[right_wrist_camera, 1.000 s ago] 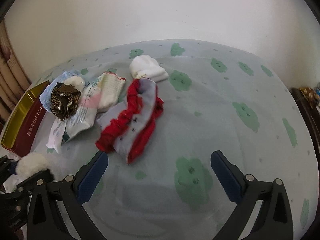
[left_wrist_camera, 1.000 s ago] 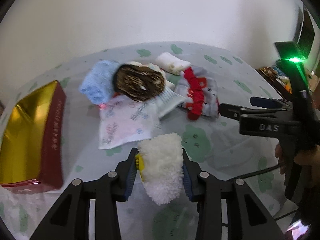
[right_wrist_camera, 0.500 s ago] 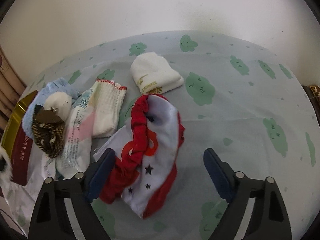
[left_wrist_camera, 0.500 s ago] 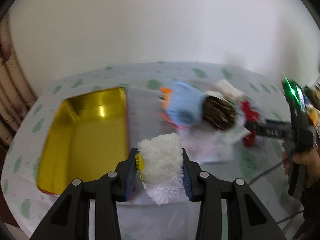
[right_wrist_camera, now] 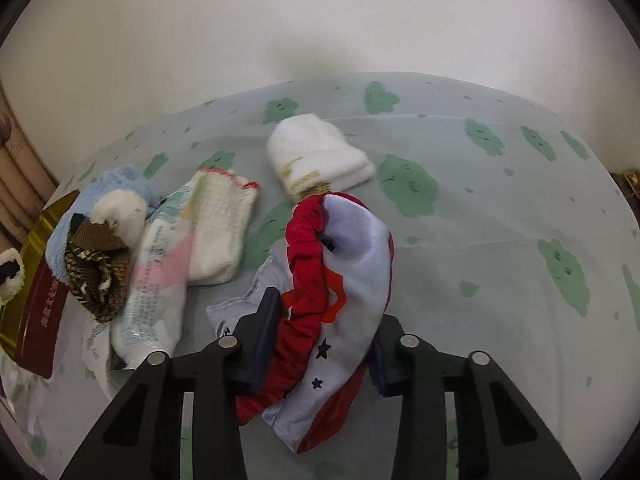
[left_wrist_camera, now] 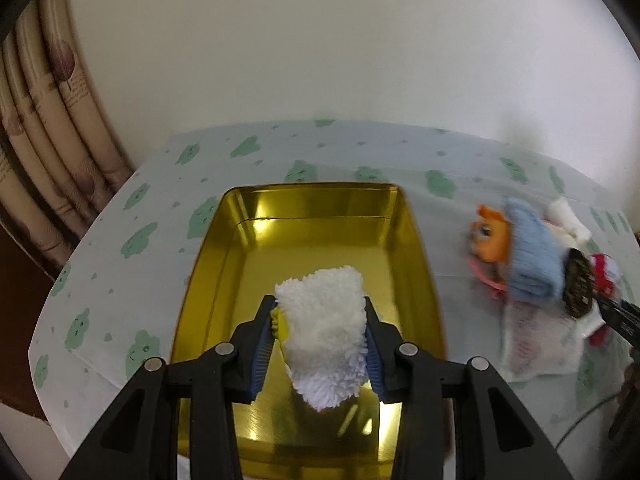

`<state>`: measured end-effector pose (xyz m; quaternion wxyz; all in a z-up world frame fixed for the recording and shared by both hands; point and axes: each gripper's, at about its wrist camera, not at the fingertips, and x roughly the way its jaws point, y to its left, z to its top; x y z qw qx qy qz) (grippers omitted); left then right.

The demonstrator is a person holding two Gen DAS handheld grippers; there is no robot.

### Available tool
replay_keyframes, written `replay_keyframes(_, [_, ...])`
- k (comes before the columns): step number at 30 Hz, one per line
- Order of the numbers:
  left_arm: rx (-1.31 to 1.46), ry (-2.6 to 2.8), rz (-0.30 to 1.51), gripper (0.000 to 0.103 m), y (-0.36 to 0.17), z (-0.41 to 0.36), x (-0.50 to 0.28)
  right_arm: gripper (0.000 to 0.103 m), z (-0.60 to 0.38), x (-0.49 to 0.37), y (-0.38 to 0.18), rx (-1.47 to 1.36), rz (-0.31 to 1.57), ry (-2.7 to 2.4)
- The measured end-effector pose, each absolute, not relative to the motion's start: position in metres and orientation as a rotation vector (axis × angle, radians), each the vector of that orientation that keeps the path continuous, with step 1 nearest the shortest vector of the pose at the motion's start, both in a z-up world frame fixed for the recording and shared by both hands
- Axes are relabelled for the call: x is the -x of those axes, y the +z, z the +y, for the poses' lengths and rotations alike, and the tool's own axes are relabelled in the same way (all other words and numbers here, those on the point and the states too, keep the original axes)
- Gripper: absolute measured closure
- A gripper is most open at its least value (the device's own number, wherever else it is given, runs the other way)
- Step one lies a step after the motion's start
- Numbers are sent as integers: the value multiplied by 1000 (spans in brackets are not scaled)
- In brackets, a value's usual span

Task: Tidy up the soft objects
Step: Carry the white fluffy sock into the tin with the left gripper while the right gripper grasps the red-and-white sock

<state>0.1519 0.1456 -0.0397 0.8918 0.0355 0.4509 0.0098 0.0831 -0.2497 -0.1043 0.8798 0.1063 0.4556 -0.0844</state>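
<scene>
The left gripper (left_wrist_camera: pixel 320 340) has its fingers (left_wrist_camera: pixel 262 346) closed partway on a fluffy white cloth (left_wrist_camera: pixel 324 332). The blue pads press into the pile on both sides, and the cloth fills the whole gap between them. It sticks out past the fingertips toward the far end and hangs down below them at the near end. A bit of yellow (left_wrist_camera: pixel 278 322) shows against the inside of the left finger. Directly beneath and beyond the fingers lies an open gold tin (left_wrist_camera: pixel 224 248); the cloth hangs above its bare floor, and whether it touches the metal cannot be told.

The right gripper (right_wrist_camera: pixel 324 340) has just been closing, and its fingers (right_wrist_camera: pixel 262 336) now sit on either side of a red and pale-blue satin garment (right_wrist_camera: pixel 340 280) with small stars, the pads pressing against the bunched fabric. The garment runs forward from between the fingers and rises beyond the tips, while its lower edge trails back under them on the cloud-print worktop (right_wrist_camera: pixel 500 240).

Ahead of the right fingertips lies a folded white sock (right_wrist_camera: pixel 316 152). To the left of the fingers are a cream knit sock (right_wrist_camera: pixel 218 224), a plastic-wrapped pack (right_wrist_camera: pixel 154 280), a brown patterned fabric bundle (right_wrist_camera: pixel 96 272) and a light blue fuzzy item (right_wrist_camera: pixel 116 188), with the tin's red side (right_wrist_camera: pixel 40 320) at the far left.
</scene>
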Motion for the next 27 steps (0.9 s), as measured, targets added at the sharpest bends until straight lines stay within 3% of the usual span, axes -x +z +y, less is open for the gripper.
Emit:
replay_keyframes(23, [-69,76,1059,58,-75,175,-203,64,-243,-80,-108,-92,942,-231])
replay_keyframes(27, [-60,70,1060,47,-72,176,-202,64,-244,-80,-108,-92,942,-233])
